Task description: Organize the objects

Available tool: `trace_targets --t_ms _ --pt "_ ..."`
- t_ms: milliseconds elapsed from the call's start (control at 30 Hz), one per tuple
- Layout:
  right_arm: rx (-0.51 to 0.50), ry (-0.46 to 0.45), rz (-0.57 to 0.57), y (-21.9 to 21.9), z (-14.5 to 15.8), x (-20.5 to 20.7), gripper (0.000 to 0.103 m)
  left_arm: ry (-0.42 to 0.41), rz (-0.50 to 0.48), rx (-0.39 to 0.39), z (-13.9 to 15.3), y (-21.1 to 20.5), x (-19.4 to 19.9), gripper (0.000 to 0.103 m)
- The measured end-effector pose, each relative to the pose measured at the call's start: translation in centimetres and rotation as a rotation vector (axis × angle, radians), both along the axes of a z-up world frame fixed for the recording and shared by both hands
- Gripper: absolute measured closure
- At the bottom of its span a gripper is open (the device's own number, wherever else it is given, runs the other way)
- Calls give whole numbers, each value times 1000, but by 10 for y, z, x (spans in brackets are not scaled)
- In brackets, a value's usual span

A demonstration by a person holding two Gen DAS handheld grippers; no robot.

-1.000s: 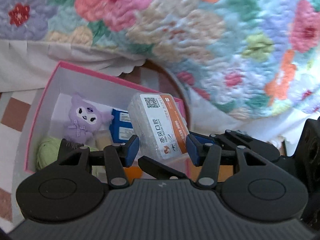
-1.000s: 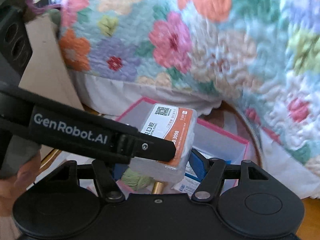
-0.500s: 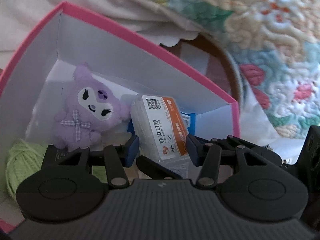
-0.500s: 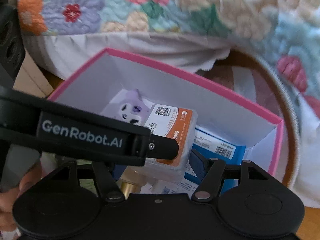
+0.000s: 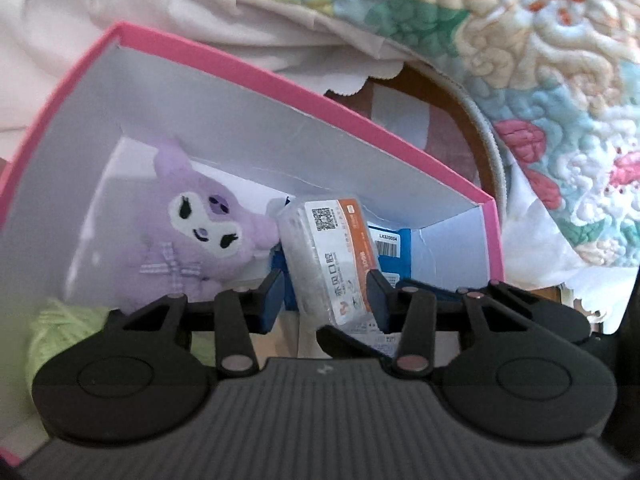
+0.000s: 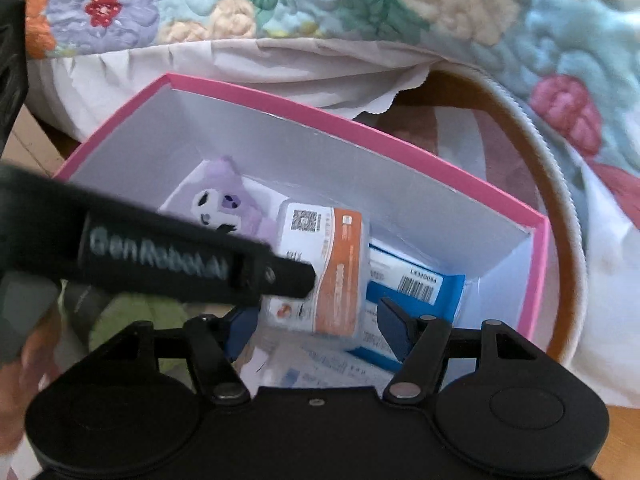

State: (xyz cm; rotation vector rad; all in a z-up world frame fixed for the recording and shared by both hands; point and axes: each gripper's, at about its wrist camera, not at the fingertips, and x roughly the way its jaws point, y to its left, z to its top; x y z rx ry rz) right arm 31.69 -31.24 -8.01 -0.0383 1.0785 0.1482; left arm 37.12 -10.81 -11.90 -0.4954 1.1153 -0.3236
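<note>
1. Left wrist view: the left gripper (image 5: 326, 300) is closing its jaws around the clear packet with an orange label (image 5: 334, 256), inside the pink box (image 5: 280, 80) beside the purple plush (image 5: 192, 240).
2. Right gripper (image 6: 314, 320) straddles the same packet at about half opening; contact unclear.

I was looking into a home, most likely a bedroom. A quilted floral bedspread (image 5: 540, 60) with a pale scalloped sheet edge (image 6: 280, 72) hung over the scene. Below it sat a pink keepsake box (image 5: 280, 76) holding a purple plush toy (image 5: 192, 240) and green yarn (image 5: 56, 332), beside wooden flooring (image 6: 24, 140).
</note>
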Motion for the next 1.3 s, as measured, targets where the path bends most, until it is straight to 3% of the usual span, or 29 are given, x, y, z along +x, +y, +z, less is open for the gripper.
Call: trace_targets --t_ms 100,167,233,267,400,567,733,900,1200,1300 --pt "6 10 6 2 -3 -6 45 -21 15 26 6 2 -6 59" --pt "-14 1 -7 4 -6 -7 45 -42 32 56 8 3 -9 59" --pt "-10 -21 -9 6 -6 -5 59 -37 44 65 8 6 -10 59" --pt "-2 -24 -16 6 -6 -2 59 -31 46 61 8 8 -11 59" --pt "-31 -40 5 13 -8 1 59 0 29 48 16 11 -19 60" --pt "68 -64 -24 7 7 -26 56 -54 -20 154 46 4 -36 56" --pt "167 -114 -89 0 33 -65 42 -81 -71 234 77 11 -73 56" --pt "123 -141 -103 4 62 -93 42 -104 -73 240 106 25 -108 55" --pt "117 -197 -136 13 128 -140 35 -181 -57 361 165 46 -163 52" --pt "89 -198 -114 22 144 -154 35 -210 -65 353 186 53 -186 52"
